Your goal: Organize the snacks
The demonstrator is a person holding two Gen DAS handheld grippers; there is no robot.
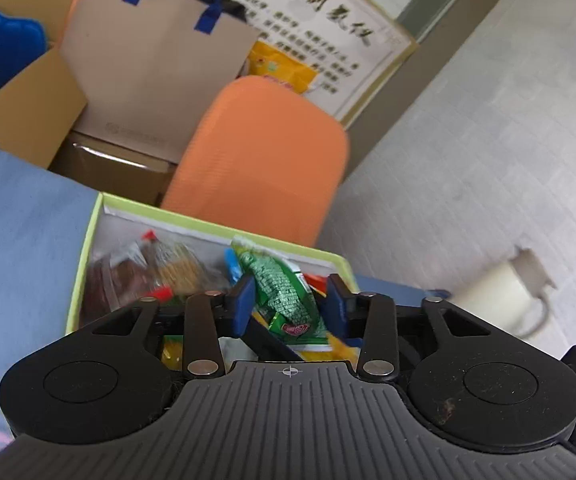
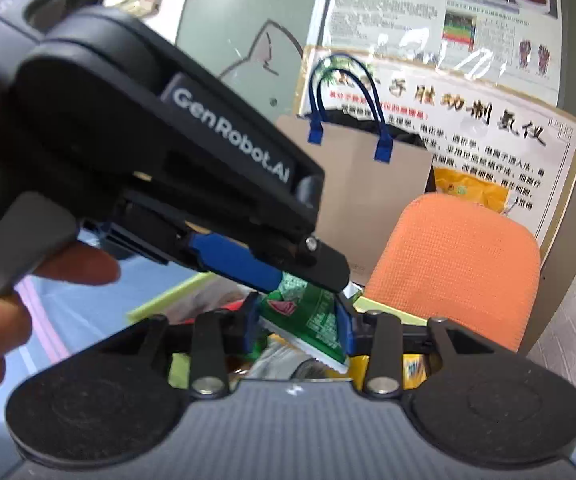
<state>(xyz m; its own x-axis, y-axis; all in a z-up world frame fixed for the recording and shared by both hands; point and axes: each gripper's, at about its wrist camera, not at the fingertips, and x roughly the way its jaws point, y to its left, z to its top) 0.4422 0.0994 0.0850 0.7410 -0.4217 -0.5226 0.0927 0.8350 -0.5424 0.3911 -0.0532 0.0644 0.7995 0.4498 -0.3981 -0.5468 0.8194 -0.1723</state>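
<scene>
Evidently both grippers met on one green snack packet, raised over the open green-rimmed box of snacks. Left gripper: jaws stood narrow on either side of the packet, which ran lengthwise straight ahead along the fingers; whether the blue pads pressed it could not be told. From the right wrist, the left gripper came in from the upper left, its blue finger tip on the packet's top edge. Right gripper: jaws nearly shut, pinching the green snack packet between the pads, serrated end toward the camera, long axis tilted across the jaws. Judged equally near; the right held it firmly. Legible writing: "GenRobot.AI" on the left gripper's body. Poster text behind was Chinese, not reliably readable; packet print blurred.
</scene>
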